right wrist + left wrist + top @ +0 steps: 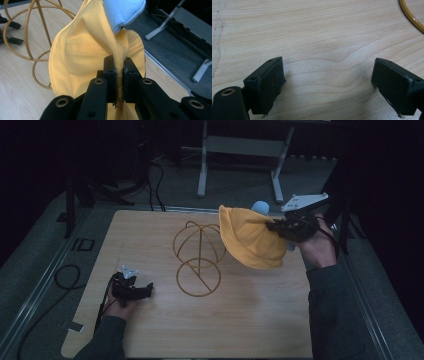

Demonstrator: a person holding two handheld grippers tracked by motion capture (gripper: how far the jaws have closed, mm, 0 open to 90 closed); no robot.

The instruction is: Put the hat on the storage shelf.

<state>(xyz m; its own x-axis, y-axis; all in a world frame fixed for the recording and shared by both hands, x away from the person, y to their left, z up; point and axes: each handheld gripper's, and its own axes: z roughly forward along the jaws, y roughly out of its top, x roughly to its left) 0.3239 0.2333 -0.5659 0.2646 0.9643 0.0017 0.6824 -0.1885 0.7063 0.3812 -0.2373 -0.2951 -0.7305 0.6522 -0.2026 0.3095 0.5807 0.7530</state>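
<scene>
A yellow cloth hat (250,240) with a pale blue brim (260,207) hangs in the air over the table's right side, just right of a gold wire hat stand (198,255). My right gripper (276,226) is shut on the hat's edge; in the right gripper view the yellow fabric (82,57) is pinched between the jaws of that gripper (119,72), with the blue brim (123,12) above. My left gripper (146,291) rests low on the wooden table (250,320) at the front left, open, nothing between its fingers (265,82), and the stand's gold base ring (410,17) shows far right.
The stand has a round base ring (198,278) on the table and a wire dome above. A grey metal frame (240,150) stands on the floor beyond the table. A black cable (67,277) loops on the floor at left.
</scene>
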